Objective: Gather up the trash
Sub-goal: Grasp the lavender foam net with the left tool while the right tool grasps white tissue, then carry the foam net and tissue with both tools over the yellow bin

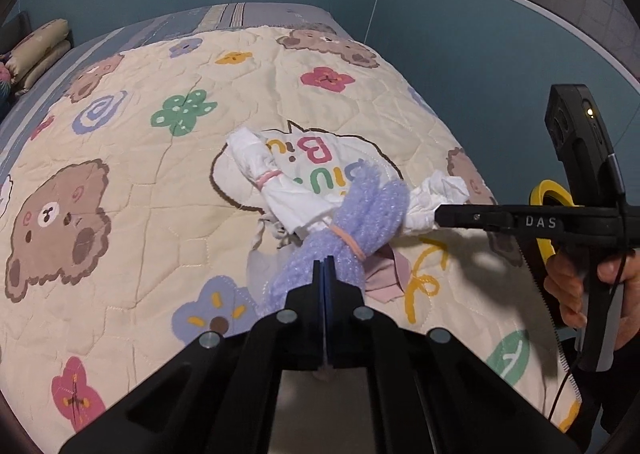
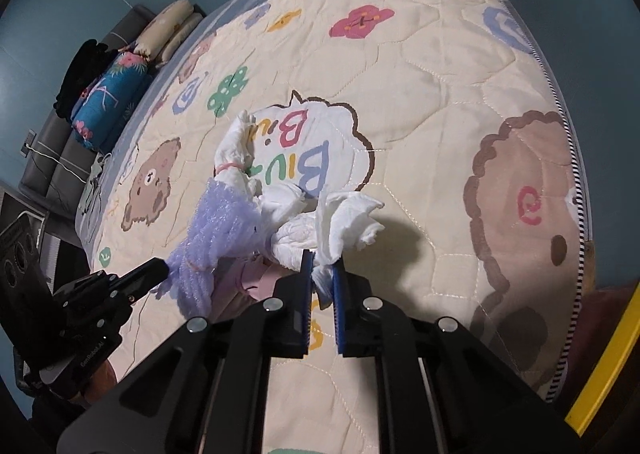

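The bed (image 1: 132,222), under its bear-and-flower quilt (image 1: 168,182), carries the whole heap of trash just ahead of both jaws. The purple foam bundle (image 1: 352,226), tied with a rubber band, runs lengthwise from the left gripper (image 1: 325,266) up and away toward the white paper. The left jaws are clenched on the bundle's near end. The white tied paper roll (image 1: 260,170) lies beyond it, its long axis slanting away to the left. The crumpled tissue (image 2: 340,222) sits in the right gripper (image 2: 322,266), its jaws clamped on its lower edge. I judge both pieces are gripped and being picked up; next they need lifting clear and carrying to a bin, which is not in view.
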Motion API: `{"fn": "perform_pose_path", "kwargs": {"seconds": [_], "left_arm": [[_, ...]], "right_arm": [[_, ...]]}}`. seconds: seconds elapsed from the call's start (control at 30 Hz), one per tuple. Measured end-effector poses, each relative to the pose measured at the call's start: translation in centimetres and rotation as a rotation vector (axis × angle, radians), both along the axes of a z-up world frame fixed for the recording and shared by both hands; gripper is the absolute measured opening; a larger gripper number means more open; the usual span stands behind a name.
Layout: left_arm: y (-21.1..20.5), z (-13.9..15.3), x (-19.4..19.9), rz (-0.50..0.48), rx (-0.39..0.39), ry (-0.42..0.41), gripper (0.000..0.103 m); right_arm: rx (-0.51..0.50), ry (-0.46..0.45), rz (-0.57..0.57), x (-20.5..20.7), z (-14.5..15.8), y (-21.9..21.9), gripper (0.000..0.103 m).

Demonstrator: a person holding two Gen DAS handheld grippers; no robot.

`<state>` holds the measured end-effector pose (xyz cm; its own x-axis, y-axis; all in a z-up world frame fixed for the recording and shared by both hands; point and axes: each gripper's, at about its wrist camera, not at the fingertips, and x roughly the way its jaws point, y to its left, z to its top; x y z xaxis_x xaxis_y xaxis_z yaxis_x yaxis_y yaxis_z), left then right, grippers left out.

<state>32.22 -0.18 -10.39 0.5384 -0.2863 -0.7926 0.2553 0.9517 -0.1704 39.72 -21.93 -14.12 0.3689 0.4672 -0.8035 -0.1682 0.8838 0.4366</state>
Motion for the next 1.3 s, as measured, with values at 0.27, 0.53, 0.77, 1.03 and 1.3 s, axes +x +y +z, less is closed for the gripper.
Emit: {"fn": "perform_pose_path", "kwargs": {"seconds": [0.27, 0.53, 0.77, 1.03, 1.3], "left_arm": [[2.1, 1.1, -1.7, 0.022, -0.02, -0.002, 0.0], [4.6, 3.2, -3.3, 0.066, -0.063, -0.035, 0.0], [6.6, 5.1, -4.4, 0.109, -0.086, -0.071, 0.0], [6.5, 6.3, -5.4, 0.125, -0.095, -0.084, 0.0], [4.9, 7.6, -6.5, 0.106, -0.109, -0.094, 0.0]], "right_arm": [[0.017, -0.031, -0.013, -1.2, 1.4, -1.0, 0.009], [0.042, -0.077, -0.036, -2.8, 3.7, -2.3, 0.008], [0.059, -0.118, -0.061, -4.6, 6.0, -4.4, 0.008], [0.071, -0.141, -0.097, -6.9, 7.4, -7.0, 0.008], [0.071, -0.172, -0.139, -9.3, 8.9, -9.8, 0.008]]}}
